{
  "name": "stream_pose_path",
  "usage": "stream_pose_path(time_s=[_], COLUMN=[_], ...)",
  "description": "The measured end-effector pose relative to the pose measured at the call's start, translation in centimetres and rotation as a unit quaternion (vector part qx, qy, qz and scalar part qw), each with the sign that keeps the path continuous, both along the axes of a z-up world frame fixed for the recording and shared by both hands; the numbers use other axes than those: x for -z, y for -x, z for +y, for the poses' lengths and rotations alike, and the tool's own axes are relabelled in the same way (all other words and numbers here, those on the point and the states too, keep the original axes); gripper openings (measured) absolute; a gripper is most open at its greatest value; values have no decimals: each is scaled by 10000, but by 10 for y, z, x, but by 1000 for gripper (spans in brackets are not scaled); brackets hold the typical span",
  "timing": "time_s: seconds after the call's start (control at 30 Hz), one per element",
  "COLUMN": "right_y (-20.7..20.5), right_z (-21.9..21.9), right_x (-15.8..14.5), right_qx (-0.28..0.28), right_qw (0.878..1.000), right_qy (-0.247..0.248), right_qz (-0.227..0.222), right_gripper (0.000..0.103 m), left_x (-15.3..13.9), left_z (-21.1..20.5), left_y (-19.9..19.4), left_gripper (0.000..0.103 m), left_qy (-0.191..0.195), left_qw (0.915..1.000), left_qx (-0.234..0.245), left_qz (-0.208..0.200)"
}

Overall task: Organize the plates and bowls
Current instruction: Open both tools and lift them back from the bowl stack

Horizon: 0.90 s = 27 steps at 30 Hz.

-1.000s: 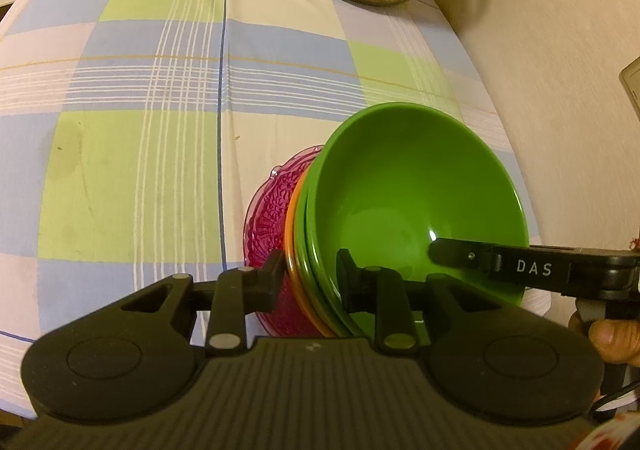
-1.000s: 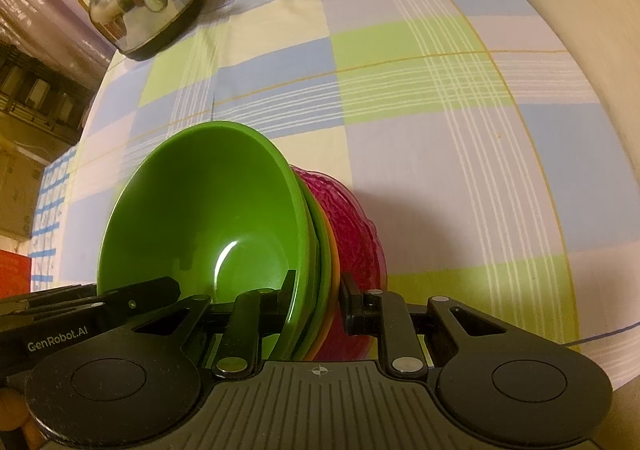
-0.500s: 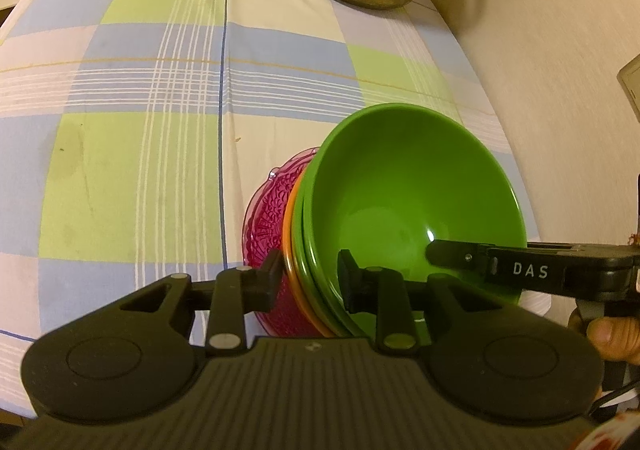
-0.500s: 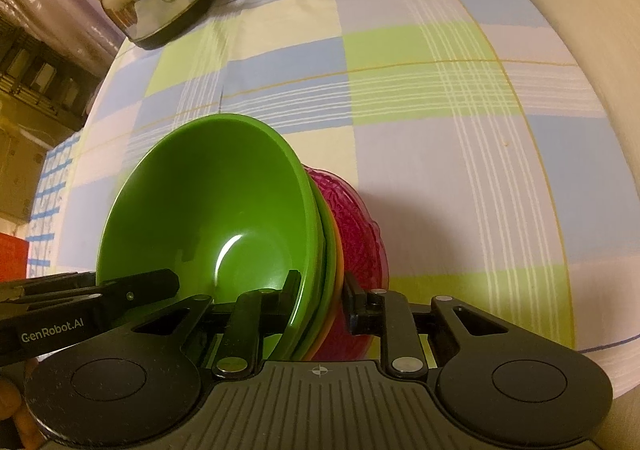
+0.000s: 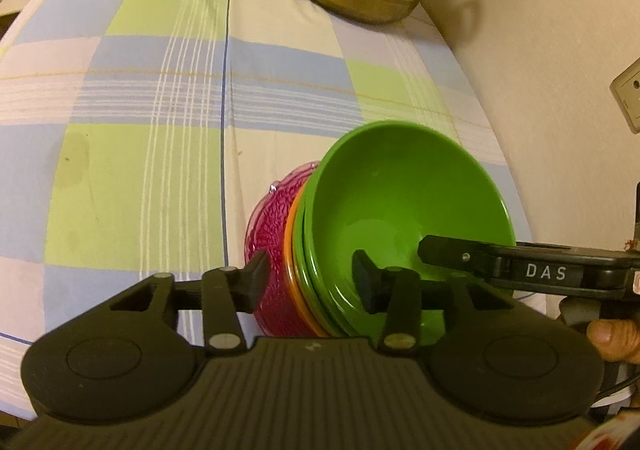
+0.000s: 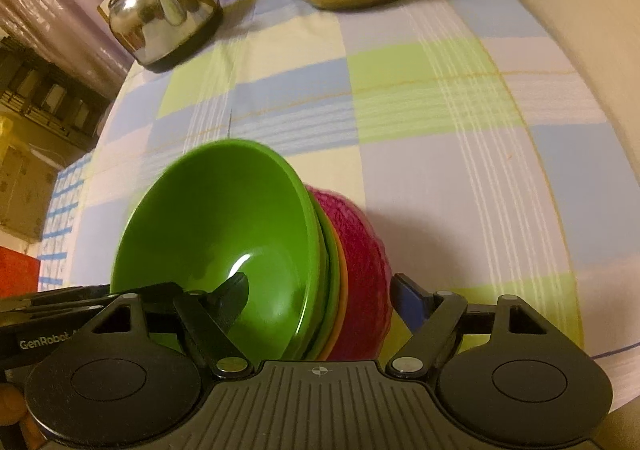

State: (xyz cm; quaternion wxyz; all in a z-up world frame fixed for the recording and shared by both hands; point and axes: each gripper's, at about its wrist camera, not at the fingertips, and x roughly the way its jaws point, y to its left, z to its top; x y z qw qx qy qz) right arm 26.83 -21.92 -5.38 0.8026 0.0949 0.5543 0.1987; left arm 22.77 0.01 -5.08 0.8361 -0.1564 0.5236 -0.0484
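Nested stack released on the checked cloth.
Green bowl (image 5: 404,206) tops the pink dish (image 6: 366,274), stack straddled at its near rim by both grippers: left gripper (image 5: 310,282) and right gripper (image 6: 320,298) jaws opening, pads clear.

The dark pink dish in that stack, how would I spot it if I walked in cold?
Start at the table with the blue, green and cream checked tablecloth, then find the stack of nested dishes near its front edge. A glossy green plastic bowl sits on top, with a thin orange rim below. The translucent dark pink dish is lowest, the only one with an embossed, see-through surface.
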Motion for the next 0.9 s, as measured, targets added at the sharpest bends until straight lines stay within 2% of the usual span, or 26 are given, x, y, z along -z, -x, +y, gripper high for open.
stream_pose_path(time_s=[0.33,0.53,0.73,0.9], right_y=[15,34,58,82], right_z=[-7,-21,-35,-45], right_x=[-30,-53,-68,-76], right_qx=[68,280,483,617], right_qw=[9993,9977,9958,9943], right_qy=[50,-98,-240,-291], right_qz=[-378,-615,-745,-821], right_gripper=[78,79,79,79], left_x=[-35,-56,-66,-67], left_z=[-1,-5,-10,-11], left_y=[25,50,75,97], left_gripper=[86,91,97,101], left_qy=[-127,-444,-772,-682], left_qw=[9985,9942,9898,9905], left_qx=[-1,-15,-89,-124], left_qz=[-537,-975,-1193,-1186])
